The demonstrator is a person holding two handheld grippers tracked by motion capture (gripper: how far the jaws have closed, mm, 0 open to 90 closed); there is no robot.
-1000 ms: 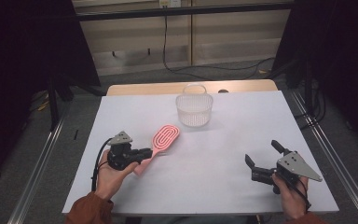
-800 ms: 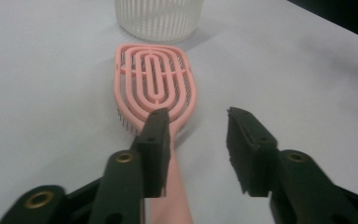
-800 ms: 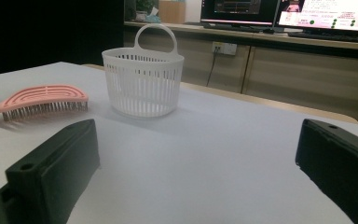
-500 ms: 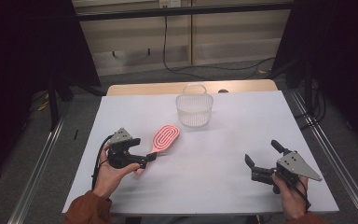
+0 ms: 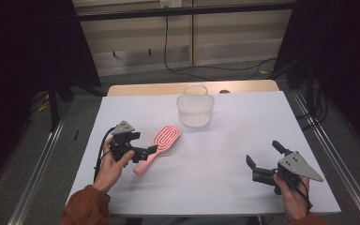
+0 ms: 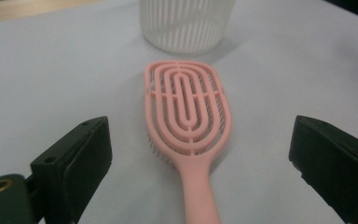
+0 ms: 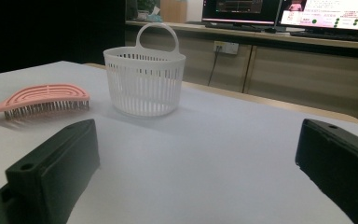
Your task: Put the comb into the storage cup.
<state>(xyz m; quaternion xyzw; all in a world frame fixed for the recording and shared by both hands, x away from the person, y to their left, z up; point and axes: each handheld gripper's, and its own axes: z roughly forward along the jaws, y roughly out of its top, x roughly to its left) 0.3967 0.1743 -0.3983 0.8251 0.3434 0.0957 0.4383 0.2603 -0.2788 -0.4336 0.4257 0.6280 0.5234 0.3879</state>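
1. Straddling the handle of the pink vented plastic hairbrush (image 6: 189,116): left tool (image 5: 146,151), jaws wide, not touching.
2. Hairbrush lies flat on white tabletop (image 5: 225,140), near the white slatted plastic basket (image 5: 195,108).
3. Right tool (image 5: 265,161): jaws wide, well apart from the basket.

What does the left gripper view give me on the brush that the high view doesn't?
Left gripper view: the left gripper's jaws wide open either side of the pink hairbrush handle, not touching it, bristles facing down. High view: the right gripper open and far from the brush, both hands on the table. Both: the white basket standing beyond the brush head.
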